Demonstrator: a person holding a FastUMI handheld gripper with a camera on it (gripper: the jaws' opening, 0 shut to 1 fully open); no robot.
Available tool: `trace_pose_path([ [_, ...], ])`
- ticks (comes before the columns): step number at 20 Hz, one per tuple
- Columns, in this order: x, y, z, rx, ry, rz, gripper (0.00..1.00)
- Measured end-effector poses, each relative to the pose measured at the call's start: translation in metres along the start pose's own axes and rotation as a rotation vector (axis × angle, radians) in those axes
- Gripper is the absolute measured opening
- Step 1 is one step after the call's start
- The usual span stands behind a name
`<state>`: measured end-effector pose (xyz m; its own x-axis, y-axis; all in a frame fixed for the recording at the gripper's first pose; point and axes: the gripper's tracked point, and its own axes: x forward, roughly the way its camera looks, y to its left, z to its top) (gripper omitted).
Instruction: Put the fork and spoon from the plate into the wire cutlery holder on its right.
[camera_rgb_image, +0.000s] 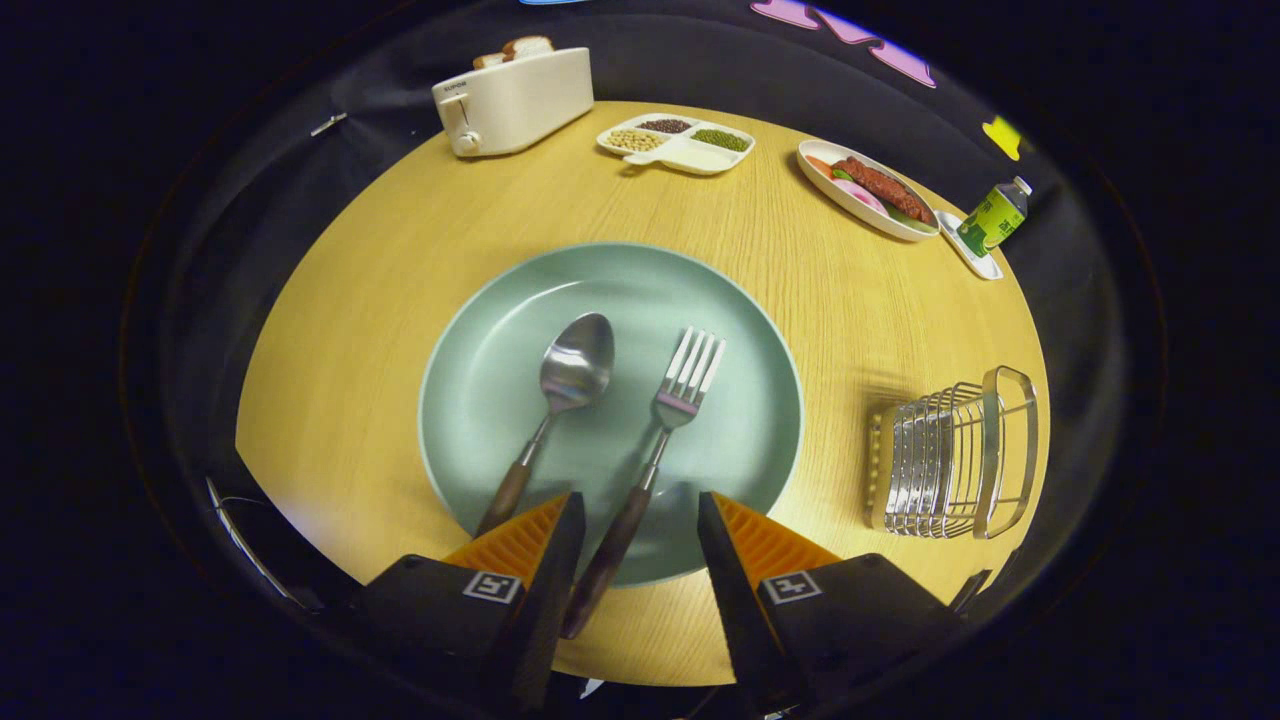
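Tongs (640, 510) stand open at the plate's six o'clock edge, gripping nothing, with the fork's wooden handle lying in the gap between the two fingers, nearer the left one. Fork (655, 455) and spoon (560, 400) lie side by side on the green plate (480, 400), heads toward twelve o'clock, handles toward six, spoon on the left. The plate sits at the middle of the round wooden tabletop (400, 260). At three o'clock from the plate, apart from its rim, stands the wire cutlery holder (950, 455). At eleven o'clock is a toaster (515, 100) with bread in it, at twelve a divided dish (680, 145) of beans, at one an oval food dish (865, 188), and just beyond it a small bottle (995, 215).
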<state>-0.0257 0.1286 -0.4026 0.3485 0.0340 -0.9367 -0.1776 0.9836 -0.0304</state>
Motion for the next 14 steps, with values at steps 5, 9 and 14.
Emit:
trace_pose_path([
  [5,0.007,-0.003,0.000,0.010,0.066,-0.005,0.33],
  [9,0.005,0.003,-0.001,0.042,0.118,0.087,0.10],
  [14,-0.027,-0.018,0.005,0.042,0.114,0.144,0.10],
])
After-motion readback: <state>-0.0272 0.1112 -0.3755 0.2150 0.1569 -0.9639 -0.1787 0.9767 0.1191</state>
